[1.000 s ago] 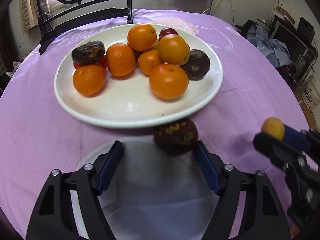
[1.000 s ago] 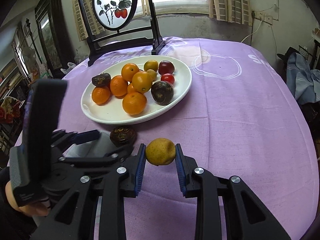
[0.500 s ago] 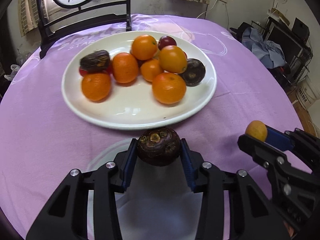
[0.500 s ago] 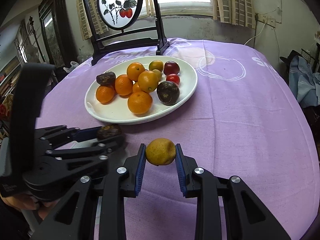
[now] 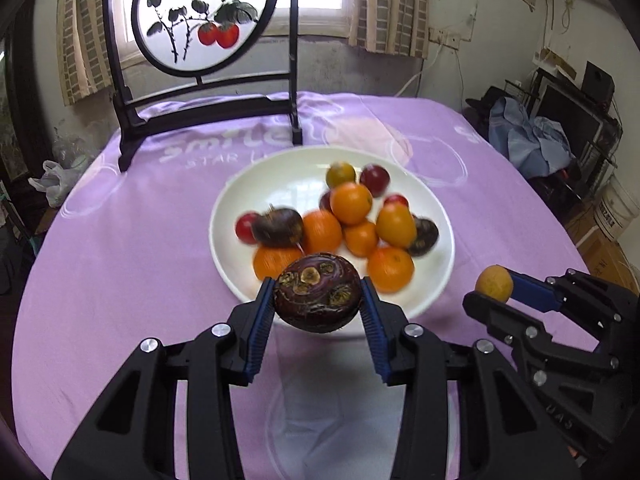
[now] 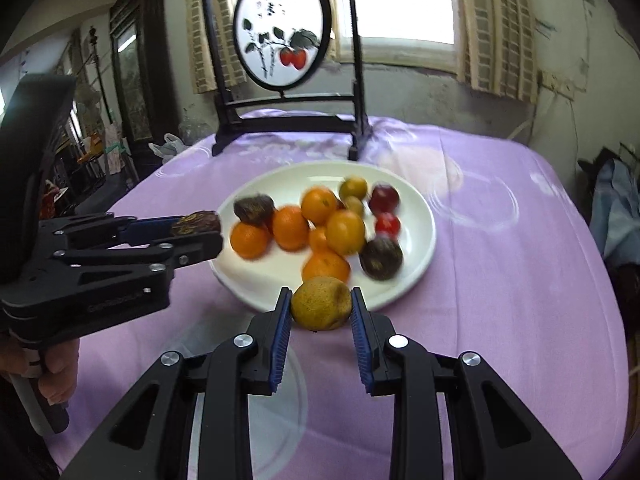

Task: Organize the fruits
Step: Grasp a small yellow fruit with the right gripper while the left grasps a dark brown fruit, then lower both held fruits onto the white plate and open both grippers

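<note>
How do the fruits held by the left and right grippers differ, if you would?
The dark purple fruit in the left gripper is rough and scabbed; the yellow fruit in the right gripper is smoother, dull and smaller. Both are roundish, clamped and near the white plate.

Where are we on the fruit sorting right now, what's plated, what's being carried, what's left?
Done: the white plate already holds a pile of oranges, red fruits and dark fruits. In hand: the left gripper is shut on a dark purple fruit, the right gripper on a yellowish fruit, both near the plate's front rim. Left: setting these two down.
</note>
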Demonstrator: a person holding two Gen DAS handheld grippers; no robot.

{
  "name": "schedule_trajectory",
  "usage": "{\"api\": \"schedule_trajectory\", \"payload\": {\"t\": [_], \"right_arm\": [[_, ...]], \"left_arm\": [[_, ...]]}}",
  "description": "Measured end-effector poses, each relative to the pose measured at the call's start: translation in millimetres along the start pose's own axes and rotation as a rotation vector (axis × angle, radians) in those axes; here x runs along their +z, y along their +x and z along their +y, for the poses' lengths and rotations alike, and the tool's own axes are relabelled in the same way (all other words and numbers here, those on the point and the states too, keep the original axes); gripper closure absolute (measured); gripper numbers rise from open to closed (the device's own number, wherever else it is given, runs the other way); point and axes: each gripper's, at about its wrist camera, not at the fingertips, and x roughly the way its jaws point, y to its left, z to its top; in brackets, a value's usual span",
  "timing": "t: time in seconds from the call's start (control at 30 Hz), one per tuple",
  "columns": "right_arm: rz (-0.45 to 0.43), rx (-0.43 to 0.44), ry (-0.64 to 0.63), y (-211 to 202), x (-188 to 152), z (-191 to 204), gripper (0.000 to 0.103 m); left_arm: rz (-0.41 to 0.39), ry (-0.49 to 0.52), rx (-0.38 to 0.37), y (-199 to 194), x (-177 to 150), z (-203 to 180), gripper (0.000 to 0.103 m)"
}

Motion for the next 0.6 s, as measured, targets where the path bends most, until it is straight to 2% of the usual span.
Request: {"api": "schedule_trajectory", "payload": {"t": [0.13,0.3,0.5,0.6], "right_arm": [[-0.009,0.0,-0.03,19,27,7,0.074],[0.003,-0.014,-0.034,46,45,7,0.074],[0.054,-0.006,-0.038,76,46,9,0.073],[0.052,0.0,-0.03,83,45,9,0.073]], "left_arm": [[-0.009,-0.038,0.039,11,24,11,0.062],[0.001,-0.061,0.091,36,49,20,0.062],[0.029,-0.077,0.121,70,66,23,0.062],[0.04,-0.079,0.128,82,70,21,0.062]]}}
